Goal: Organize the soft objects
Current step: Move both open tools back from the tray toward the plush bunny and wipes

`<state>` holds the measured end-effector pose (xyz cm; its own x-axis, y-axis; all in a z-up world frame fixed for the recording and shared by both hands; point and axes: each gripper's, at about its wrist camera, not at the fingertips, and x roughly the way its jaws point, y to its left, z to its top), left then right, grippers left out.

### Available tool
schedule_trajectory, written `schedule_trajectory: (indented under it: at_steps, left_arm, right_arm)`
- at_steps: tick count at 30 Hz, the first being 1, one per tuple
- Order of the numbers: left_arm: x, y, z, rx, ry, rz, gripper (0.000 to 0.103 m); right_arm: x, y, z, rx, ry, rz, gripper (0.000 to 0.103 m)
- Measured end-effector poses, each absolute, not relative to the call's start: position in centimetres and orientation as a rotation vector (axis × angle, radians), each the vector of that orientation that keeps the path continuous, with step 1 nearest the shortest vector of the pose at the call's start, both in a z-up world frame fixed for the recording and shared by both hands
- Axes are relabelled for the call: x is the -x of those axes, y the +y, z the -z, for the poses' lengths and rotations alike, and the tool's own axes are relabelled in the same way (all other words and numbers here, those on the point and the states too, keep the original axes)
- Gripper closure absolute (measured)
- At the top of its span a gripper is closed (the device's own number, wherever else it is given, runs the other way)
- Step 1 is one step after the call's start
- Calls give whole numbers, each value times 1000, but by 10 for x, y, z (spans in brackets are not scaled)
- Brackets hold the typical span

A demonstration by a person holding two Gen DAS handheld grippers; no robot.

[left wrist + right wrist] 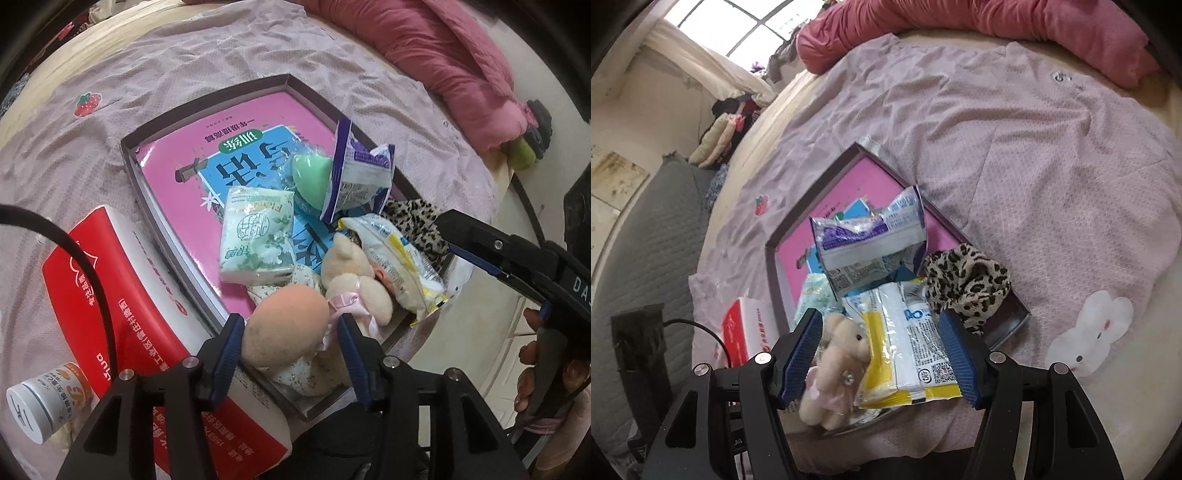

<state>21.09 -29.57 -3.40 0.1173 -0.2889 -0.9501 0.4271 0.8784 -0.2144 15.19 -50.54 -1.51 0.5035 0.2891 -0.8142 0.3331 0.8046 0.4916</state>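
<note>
- The shallow grey box [207, 107] lies on a bed covered with a pale pink sheet [184, 55]; a pink and blue book [207, 162] lines its floor.
- Left hand-held gripper [290, 345]: at six o'clock in the left wrist view, its blue pads stand on either side of a peach egg-shaped sponge [286, 325]. The left pad [231, 341] lies against the sponge; a narrow gap shows at the right pad, so the jaws look partly open and no firm grip can be seen.
- The sponge rests on floral cloth [306, 373] in the near corner of the box, touching a cream teddy bear [354, 280] with a pink ribbon at its two o'clock.
- A green-and-white tissue pack [258, 236] lies on the book at the sponge's twelve o'clock.
- A green sponge in clear wrap [310, 177] and a purple-and-white packet [354, 173] sit further back, at one o'clock.
- A yellow-and-white packet [399, 266] lies just right of the bear, with leopard-print fabric [417, 221] beyond it at the box's right edge.
- Right hand-held gripper [882, 358]: wide open and holding nothing, hovering over the bear and the yellow-and-white packet; in the left wrist view it enters from three o'clock, held by a person's hand [535, 362].
- A red-and-white box [122, 288] lies beside the grey box at eight o'clock, and a white bottle [48, 402] lies on its side nearer still.
- A pink quilt [443, 55] is bunched at one o'clock at the far edge of the bed.
</note>
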Motion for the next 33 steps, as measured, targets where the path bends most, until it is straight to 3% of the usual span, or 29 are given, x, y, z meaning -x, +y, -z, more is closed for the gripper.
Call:
schedule_trajectory:
  at_steps: [8, 12, 23, 26, 33]
  left_arm:
    - [-211, -290, 19, -73, 1316, 535, 46]
    - [-209, -282, 1, -42, 1273, 541, 40]
    - [-195, -263, -30, -24, 1199, 521, 39]
    - [-186, -257, -42, -29, 1164, 516, 37]
    - [-167, -239, -69, -45, 1082, 486, 35]
  right_arm:
    - [-149, -502, -4, -630, 1023, 24, 36]
    - [-148, -500, -10, -623, 1006, 26, 36]
    - [-144, -489, -33, -562, 951, 23, 35]
    - [-142, -482, -46, -515, 919, 17, 30]
    - [-134, -453, -82, -319, 819, 8, 30]
